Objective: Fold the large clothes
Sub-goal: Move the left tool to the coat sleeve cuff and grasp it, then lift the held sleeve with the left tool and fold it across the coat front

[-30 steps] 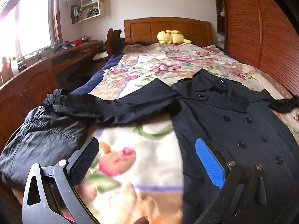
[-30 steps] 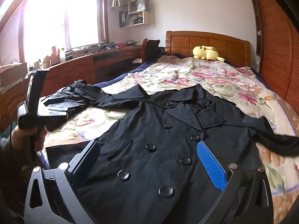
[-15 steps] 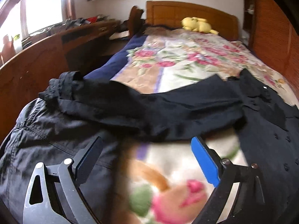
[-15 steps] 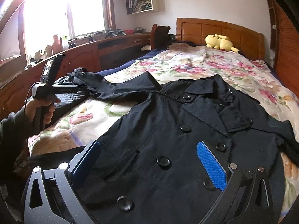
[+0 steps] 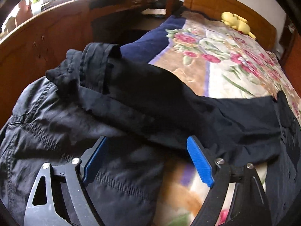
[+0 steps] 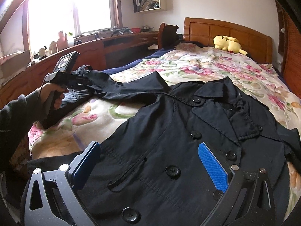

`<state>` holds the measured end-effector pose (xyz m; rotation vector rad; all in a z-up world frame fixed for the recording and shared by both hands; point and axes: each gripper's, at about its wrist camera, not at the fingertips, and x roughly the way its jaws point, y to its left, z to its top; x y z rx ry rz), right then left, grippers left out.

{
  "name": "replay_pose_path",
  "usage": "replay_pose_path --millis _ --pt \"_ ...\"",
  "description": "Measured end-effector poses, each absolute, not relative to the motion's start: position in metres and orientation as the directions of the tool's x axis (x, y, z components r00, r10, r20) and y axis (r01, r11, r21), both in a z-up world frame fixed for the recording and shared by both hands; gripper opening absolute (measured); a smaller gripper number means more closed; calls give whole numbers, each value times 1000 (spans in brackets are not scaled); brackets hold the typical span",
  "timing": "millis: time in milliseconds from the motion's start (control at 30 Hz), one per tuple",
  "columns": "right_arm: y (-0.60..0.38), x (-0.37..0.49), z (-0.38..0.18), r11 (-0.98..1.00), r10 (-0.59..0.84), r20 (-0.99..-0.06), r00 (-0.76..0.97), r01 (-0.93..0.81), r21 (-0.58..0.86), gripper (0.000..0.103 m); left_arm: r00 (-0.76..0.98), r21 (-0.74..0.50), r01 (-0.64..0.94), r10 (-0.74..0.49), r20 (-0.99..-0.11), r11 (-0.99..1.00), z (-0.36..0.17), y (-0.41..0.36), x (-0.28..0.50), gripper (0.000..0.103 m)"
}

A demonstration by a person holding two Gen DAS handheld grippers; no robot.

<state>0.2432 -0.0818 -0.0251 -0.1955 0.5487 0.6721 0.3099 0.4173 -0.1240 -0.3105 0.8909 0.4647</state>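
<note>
Black coat [image 6: 188,141] flat on floral bedspread [image 6: 197,67], left tongs [image 5: 146,150] closing over its sleeve [image 5: 150,101], right tongs [image 6: 148,162] spread.

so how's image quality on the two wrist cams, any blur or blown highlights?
Left wrist: motion-smeared throughout, worst on the floral blanket near the lens; black coat sleeve nearly detail-free. Right wrist: sharp, coat buttons crisp, but the window is blown white. Fisheye bends both.

Wooden bed [image 6: 225,30] with floral blanket [image 6: 216,69], black coat [image 6: 188,141] spread flat, yellow plush toy [image 6: 227,44] by headboard
</note>
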Motion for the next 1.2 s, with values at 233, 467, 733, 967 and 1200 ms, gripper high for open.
replay_pose_path --millis 233,467,733,967,1200 --pt "-98 231 -24 788 516 -543 662 -616 -3 103 505 -103 -593 269 -820 799 -127 447 322 52" --pt "-116 222 -25 813 493 -546 678 -582 11 103 531 -28 -528 304 -791 849 -109 433 325 8" --pt "-139 203 -17 836 471 -521 712 -549 5 103 641 -19 -421 282 -714 907 -50 384 326 5" --pt "-169 177 -12 869 433 -503 748 -495 11 103 754 16 -180 149 -640 984 9 260 327 5" --pt "-202 140 6 903 368 -473 800 -430 -24 103 806 11 16 -6 -592 1000 58 150 328 5"
